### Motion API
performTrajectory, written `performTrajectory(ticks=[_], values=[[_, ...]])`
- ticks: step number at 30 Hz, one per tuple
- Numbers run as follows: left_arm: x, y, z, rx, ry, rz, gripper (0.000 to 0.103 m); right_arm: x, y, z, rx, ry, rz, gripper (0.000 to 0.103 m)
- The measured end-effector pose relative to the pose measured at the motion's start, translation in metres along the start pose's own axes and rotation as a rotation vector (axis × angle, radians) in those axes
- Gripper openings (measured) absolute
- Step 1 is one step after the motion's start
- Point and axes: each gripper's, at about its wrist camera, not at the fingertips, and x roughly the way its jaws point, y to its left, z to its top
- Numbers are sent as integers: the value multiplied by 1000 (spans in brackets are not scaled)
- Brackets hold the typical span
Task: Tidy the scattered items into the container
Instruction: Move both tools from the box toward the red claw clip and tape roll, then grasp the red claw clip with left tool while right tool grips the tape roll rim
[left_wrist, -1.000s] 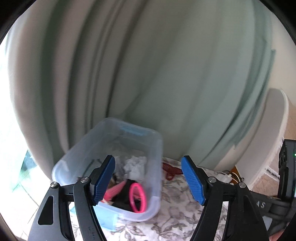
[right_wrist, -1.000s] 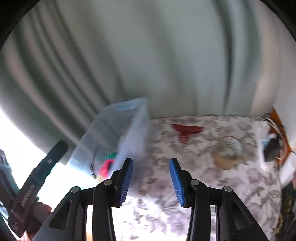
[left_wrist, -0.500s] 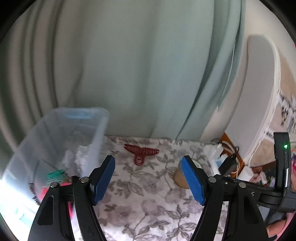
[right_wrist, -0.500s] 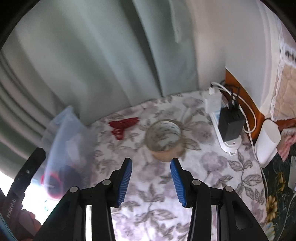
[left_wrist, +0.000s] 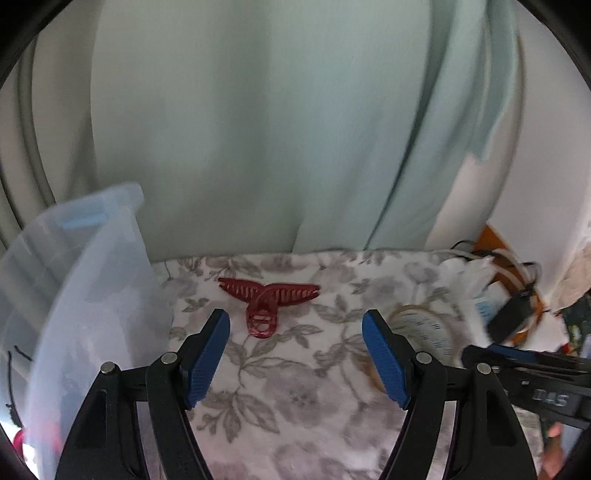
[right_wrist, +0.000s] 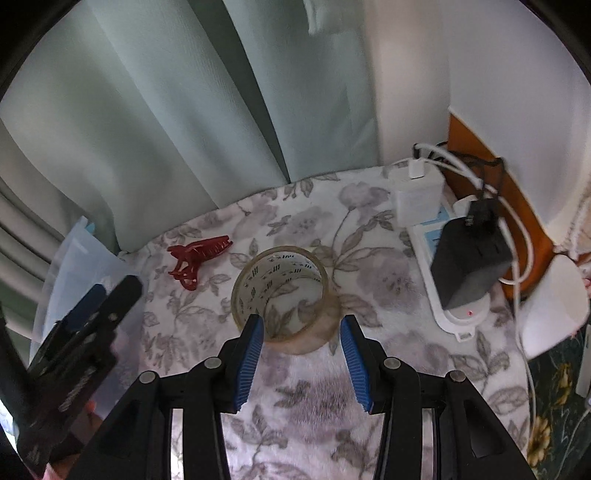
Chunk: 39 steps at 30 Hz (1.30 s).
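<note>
Left wrist view: the left tongs (left_wrist: 295, 354) stand wide and empty, their ribbed blue pads on black plastic arms. Just beyond them lies a dark red hair claw (left_wrist: 266, 301), toothed wings spread flat on the surface (left_wrist: 295, 406), which wears a soft cloth printed with grey flowers. Left of the claw rises the container (left_wrist: 92, 295), a translucent, bluish plastic tub with rounded corners. Right of the claw sits a roll of clear tape (left_wrist: 424, 328), blurred, partly behind the right pad. Pale green curtains (left_wrist: 258, 129) hang in smooth folds behind.

Right wrist view: the right tongs (right_wrist: 301, 354) are open, empty, their pads flanking the near side of the tape roll (right_wrist: 284, 291), a glossy ring lying flat; contact cannot be told. The hair claw (right_wrist: 197, 260) lies left of the roll, apart from it. The container's wall (right_wrist: 74, 266) shows farther left. Right of the roll, a white power strip (right_wrist: 454, 306) carries a matte black adapter (right_wrist: 469, 262).
</note>
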Motion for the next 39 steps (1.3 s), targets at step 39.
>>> performTrajectory(ticks=[39], values=[[119, 40, -15, -44, 130, 47, 36, 82, -28, 12, 75, 113, 4, 31]])
